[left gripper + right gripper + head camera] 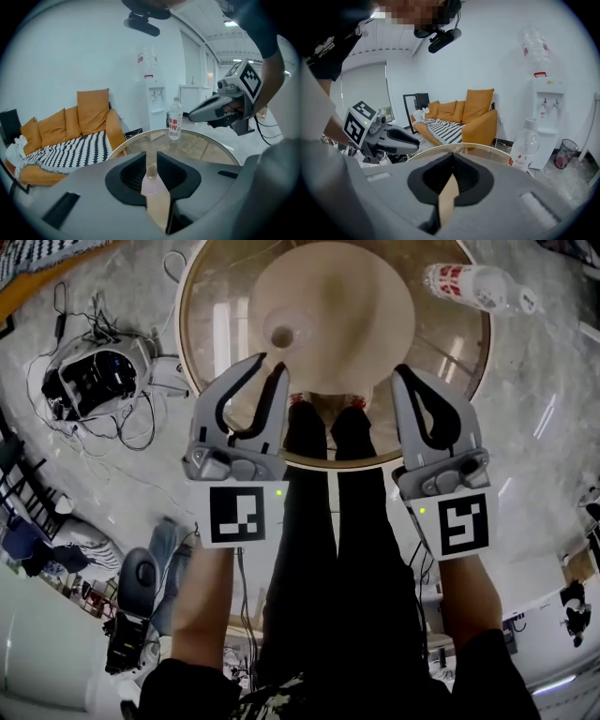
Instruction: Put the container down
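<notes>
Small clear cup [284, 335] stands upright on the round glass table [211, 343], free of both grippers; its contents unclear; a capped water bottle [476, 286] stands near the table's far edge; left gripper [267, 365] jaws slightly parted, empty; right gripper [405, 373] jaws closed on nothing.

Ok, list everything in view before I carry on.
glass table: one, clear top, beige base, under the grippers
clear container: one, standing on the table ahead of the left gripper
water bottle: one, clear, red label, on the table's far right
sofa: one, orange, against the wall
blanket: one, black-and-white striped, on the sofa
water dispenser: one, white, beside the sofa
cables and gear: tangle, black, floor at left
legs: two, black trousers, beside the table
left gripper: one, grey, jaws apart, empty
right gripper: one, grey, jaws together, empty
</notes>
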The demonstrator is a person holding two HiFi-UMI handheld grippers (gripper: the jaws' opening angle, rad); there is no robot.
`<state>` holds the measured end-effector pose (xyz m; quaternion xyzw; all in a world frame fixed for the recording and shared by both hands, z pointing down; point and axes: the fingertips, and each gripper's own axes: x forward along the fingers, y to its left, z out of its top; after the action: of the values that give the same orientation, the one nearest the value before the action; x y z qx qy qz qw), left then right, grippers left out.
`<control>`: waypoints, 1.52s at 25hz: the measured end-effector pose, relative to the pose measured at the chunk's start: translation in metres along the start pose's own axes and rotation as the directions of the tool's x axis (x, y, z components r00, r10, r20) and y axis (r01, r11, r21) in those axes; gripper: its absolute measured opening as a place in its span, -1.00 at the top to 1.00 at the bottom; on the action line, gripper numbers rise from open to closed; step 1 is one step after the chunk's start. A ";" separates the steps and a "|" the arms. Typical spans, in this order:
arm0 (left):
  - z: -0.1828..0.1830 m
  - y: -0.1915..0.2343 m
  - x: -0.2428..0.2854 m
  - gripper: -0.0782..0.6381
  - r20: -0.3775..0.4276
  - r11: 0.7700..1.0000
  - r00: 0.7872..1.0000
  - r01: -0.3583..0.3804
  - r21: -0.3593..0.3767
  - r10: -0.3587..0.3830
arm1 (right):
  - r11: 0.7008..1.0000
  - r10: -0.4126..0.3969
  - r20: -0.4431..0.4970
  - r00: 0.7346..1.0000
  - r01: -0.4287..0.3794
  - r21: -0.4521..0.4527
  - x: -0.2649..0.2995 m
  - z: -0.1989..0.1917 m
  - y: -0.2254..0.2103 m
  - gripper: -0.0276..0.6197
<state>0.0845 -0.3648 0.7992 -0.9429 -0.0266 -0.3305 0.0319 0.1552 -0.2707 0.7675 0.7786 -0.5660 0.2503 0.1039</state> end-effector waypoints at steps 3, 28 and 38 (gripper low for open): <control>0.016 -0.001 -0.016 0.65 0.015 0.999 0.999 -0.040 -0.021 0.040 | 1.000 -0.008 0.013 1.000 0.008 -0.009 -0.014 0.014 0.001 0.93; 0.184 -0.017 -0.186 0.75 0.131 0.990 0.986 -0.093 -0.108 0.107 | 0.997 -0.081 0.162 0.983 0.080 0.014 -0.160 0.164 0.031 0.93; 0.280 -0.017 -0.272 0.75 0.232 0.982 0.961 -0.121 -0.143 0.152 | 0.996 -0.033 0.254 0.967 0.054 -0.076 -0.213 0.274 0.065 0.93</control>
<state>0.0453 -0.3339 0.4121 -0.9758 0.0559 -0.2111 -0.0091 0.1198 -0.2381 0.4175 0.8115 -0.5670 0.1232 0.0686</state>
